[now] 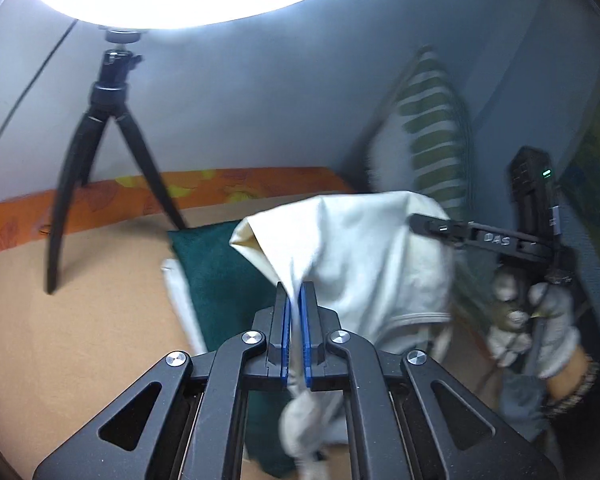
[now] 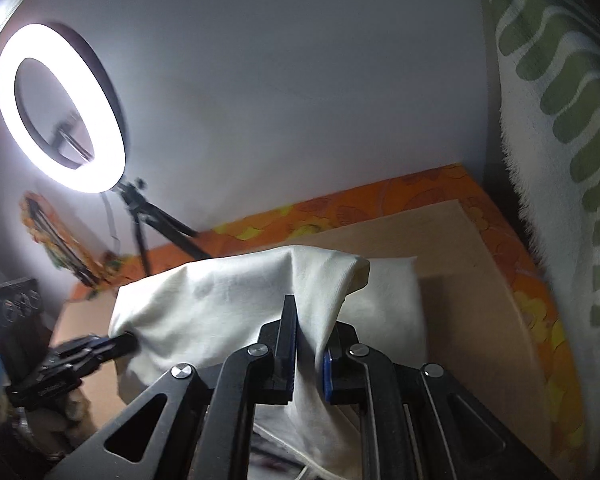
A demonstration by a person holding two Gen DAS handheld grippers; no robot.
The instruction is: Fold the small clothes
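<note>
Right at the lens, the left gripper (image 1: 295,292) is seen nearly closed, its blue pads (image 1: 287,320) pinching a bunched edge of the cream garment (image 1: 360,256). Cloth is trailed down between the fingers and hangs below them. In the right wrist view, the right gripper (image 2: 314,320) is likewise clamped on a fold of the garment (image 2: 228,296), though its jaws are held a little wider by the thickness of the gathered fabric.

The garment is held up in the air between the two tools, above the tan board (image 1: 80,320), and it sags in the middle. It is judged light, soft and limp: no shape will be kept unless it is tensioned or laid flat. A hold at the hem corners or seams is judged best, since a pinch mid-panel would only gather more slack.

Further off, a dark green cloth (image 1: 212,276) is lying on the board below. Beyond, a tripod (image 1: 100,152) is stood under a ring light (image 1: 204,4), and a striped cushion (image 1: 432,128) is propped against the wall.
</note>
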